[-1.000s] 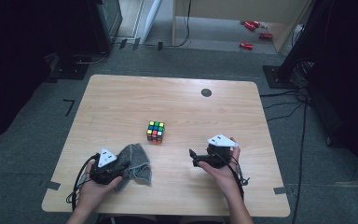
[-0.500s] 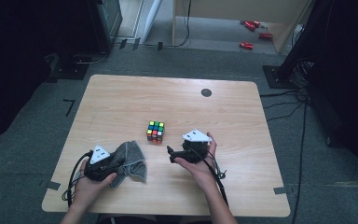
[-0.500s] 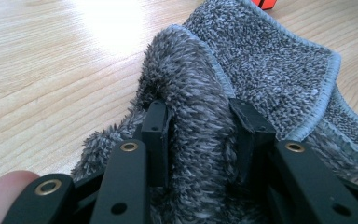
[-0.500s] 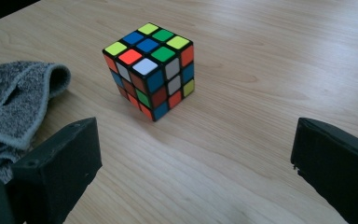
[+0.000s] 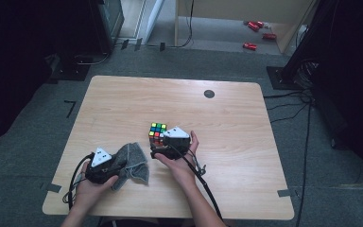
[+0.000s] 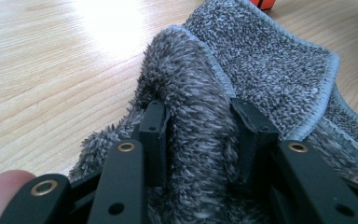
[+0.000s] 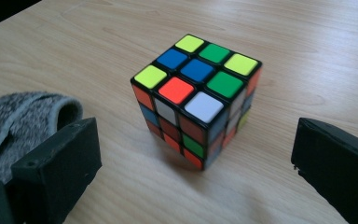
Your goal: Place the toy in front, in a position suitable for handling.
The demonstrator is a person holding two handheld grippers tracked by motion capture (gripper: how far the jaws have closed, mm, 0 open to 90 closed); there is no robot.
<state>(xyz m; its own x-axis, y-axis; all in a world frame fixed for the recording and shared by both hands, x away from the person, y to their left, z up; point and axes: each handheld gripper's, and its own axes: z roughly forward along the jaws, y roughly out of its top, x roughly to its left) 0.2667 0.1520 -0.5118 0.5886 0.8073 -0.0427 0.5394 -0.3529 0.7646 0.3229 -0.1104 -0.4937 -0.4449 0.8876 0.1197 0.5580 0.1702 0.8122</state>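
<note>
Right gripper (image 5: 157, 150) has slid left since the earlier frame, up to the cube (image 5: 157, 133).
Table (image 5: 246, 156) is cut off in both gripper views. Cloth (image 5: 131, 163) lies near-left, partly under the left gripper (image 5: 118, 166), whose jaws pinch a fold. Right jaws gape wide, empty, cube just beyond them, its far faces hidden.

1. In the high view, the multicoloured plastic puzzle cube (image 5: 157, 132) was partly covered by the right tool (image 5: 157, 152) and its grey plate.
2. In the left gripper view, the fluffy grey microfibre cloth (image 6: 261, 70) ran off the right edge, and a fold of it hid the pads of the left tool (image 6: 200, 126).
3. The small red objects on the floor (image 5: 257, 33) were too small to identify.
</note>
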